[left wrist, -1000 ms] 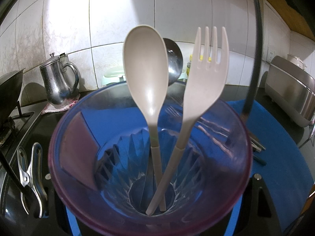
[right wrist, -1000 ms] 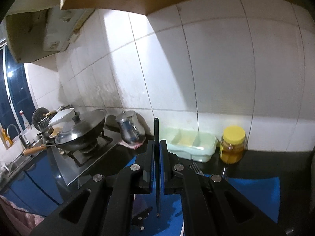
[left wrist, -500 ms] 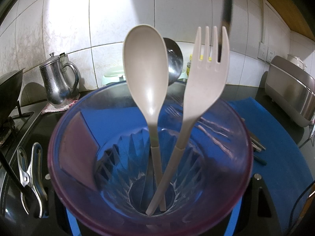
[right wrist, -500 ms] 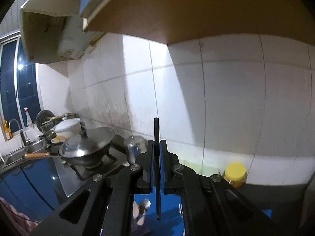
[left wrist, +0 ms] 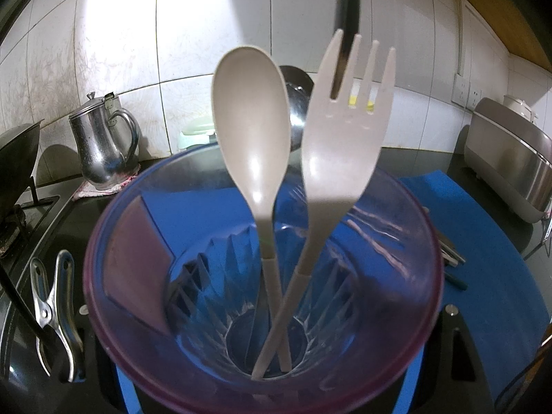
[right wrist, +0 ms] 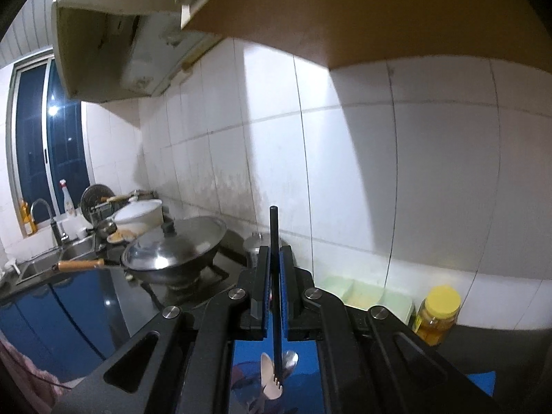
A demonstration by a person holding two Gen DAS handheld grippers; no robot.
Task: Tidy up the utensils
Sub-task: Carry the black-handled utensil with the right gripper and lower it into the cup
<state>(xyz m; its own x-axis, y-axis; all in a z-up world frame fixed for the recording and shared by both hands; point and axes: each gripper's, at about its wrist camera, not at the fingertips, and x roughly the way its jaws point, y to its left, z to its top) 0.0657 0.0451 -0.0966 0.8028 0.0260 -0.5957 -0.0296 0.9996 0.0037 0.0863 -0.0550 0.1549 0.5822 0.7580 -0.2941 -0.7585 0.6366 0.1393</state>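
Note:
In the left wrist view a clear purple-rimmed cup (left wrist: 424, 276) fills the frame, gripped by my left gripper (left wrist: 265, 393). It holds a beige spoon (left wrist: 252, 131), a beige fork (left wrist: 345, 138) and a metal spoon (left wrist: 296, 103) behind them. A black chopstick (left wrist: 346, 17) hangs down from above, its tip behind the fork's tines. My right gripper (right wrist: 274, 276) is shut on this black chopstick (right wrist: 273, 227), held upright above the cup (right wrist: 241, 376), whose fork (right wrist: 267, 376) and metal spoon (right wrist: 290, 360) show below.
A blue mat (left wrist: 483, 241) carries more utensils (left wrist: 448, 255). A steel kettle (left wrist: 100, 145), a metal clip (left wrist: 55, 303) and a stove (left wrist: 17, 220) are left. A steel appliance (left wrist: 510, 158) is right. A lidded wok (right wrist: 172, 248), green tray (right wrist: 365, 293) and yellow-lidded jar (right wrist: 438, 314) stand by the wall.
My right gripper has risen and moved left with the chopstick, from beside the cup to directly above it. The chopstick's tip now hangs by the fork's tines. The cup has stayed still.

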